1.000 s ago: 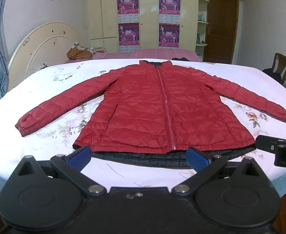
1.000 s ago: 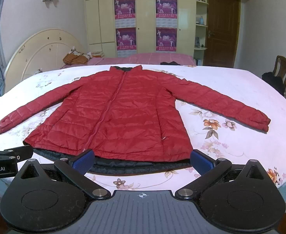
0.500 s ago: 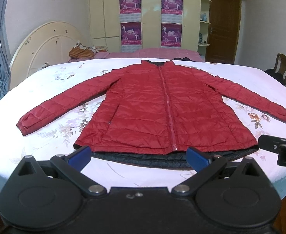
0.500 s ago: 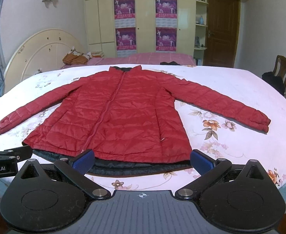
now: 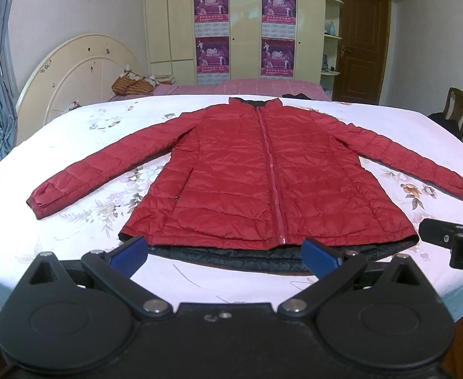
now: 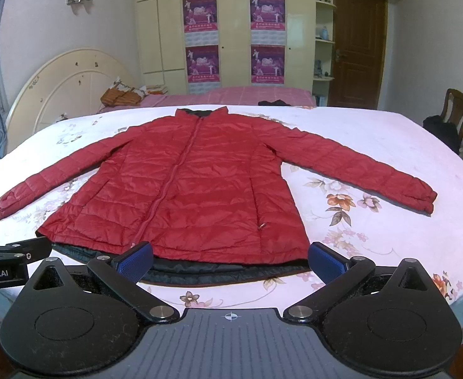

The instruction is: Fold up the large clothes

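Red jacket (image 5: 263, 183) lying flat on bed (image 5: 73, 246), zipped, sleeves spread out to both sides, hem nearest tongs, dark lining peeking under hem. Left gripper (image 5: 225, 252) hovering by hem, jaws gaping wide, gripping nothing. Right gripper (image 6: 231, 257) doing likewise beside it. Folding not yet begun, judging by layout. Risks: slick puffy fabric slipping from pinch; jaw catching bedsheet along with hem; grabbing top layer only, leaving lining behind; uneven lift skewing fold.
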A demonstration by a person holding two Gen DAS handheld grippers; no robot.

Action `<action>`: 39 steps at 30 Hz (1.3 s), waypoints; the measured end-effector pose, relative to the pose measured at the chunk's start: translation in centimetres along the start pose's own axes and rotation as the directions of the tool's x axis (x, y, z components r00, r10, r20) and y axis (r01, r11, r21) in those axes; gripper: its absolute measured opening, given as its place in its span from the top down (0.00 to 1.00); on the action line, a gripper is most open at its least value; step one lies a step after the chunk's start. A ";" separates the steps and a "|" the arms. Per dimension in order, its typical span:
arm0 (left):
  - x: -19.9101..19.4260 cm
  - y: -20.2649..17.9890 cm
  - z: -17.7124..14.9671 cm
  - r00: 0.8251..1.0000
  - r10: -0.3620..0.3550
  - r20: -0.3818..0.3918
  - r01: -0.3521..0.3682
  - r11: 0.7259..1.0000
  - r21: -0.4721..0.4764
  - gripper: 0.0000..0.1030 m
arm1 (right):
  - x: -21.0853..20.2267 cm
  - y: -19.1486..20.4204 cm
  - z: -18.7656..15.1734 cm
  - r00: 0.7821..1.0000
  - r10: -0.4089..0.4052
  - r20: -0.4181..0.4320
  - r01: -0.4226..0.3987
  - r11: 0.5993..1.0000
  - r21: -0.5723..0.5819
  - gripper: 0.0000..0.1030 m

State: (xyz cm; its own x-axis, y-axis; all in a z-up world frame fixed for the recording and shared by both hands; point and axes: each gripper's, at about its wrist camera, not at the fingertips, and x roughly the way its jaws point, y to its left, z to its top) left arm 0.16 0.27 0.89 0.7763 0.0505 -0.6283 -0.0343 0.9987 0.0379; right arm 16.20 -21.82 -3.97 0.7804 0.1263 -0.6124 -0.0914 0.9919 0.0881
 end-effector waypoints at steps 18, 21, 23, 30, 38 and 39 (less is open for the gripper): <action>0.0 -0.3 -0.1 1.000 0.009 0.003 -0.009 1.000 0.002 0.00 | -0.1 -0.2 0.0 1.000 0.001 0.002 -0.001 1.000 0.003 0.00; 0.0 -0.4 -0.2 1.000 0.008 -0.001 -0.008 1.000 0.002 0.00 | 0.0 -0.3 0.1 1.000 0.000 0.001 0.000 1.000 0.002 0.00; 0.1 -0.4 -0.2 1.000 0.010 0.001 -0.010 1.000 0.002 0.00 | -0.1 -0.3 0.1 1.000 -0.002 0.003 0.002 1.000 0.002 0.00; 0.3 -0.5 -0.3 1.000 0.012 -0.001 -0.012 1.000 -0.002 0.00 | -0.1 -0.5 0.1 1.000 0.001 0.000 -0.001 1.000 0.003 0.00; 0.3 -0.6 -0.3 1.000 0.009 0.002 -0.009 1.000 -0.001 0.00 | -0.1 -0.5 0.1 1.000 0.001 0.001 -0.001 1.000 0.004 0.00; 0.3 -0.5 -0.3 1.000 0.009 0.002 -0.009 1.000 -0.001 0.00 | -0.1 -0.5 0.1 1.000 0.001 0.001 -0.001 1.000 0.004 0.00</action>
State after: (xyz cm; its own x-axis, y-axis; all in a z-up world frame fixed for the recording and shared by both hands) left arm 0.21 -0.25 0.41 0.7775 0.0596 -0.6261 -0.0422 0.9982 0.0426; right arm 16.22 -22.33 -3.87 0.7811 0.1268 -0.6113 -0.0893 0.9918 0.0916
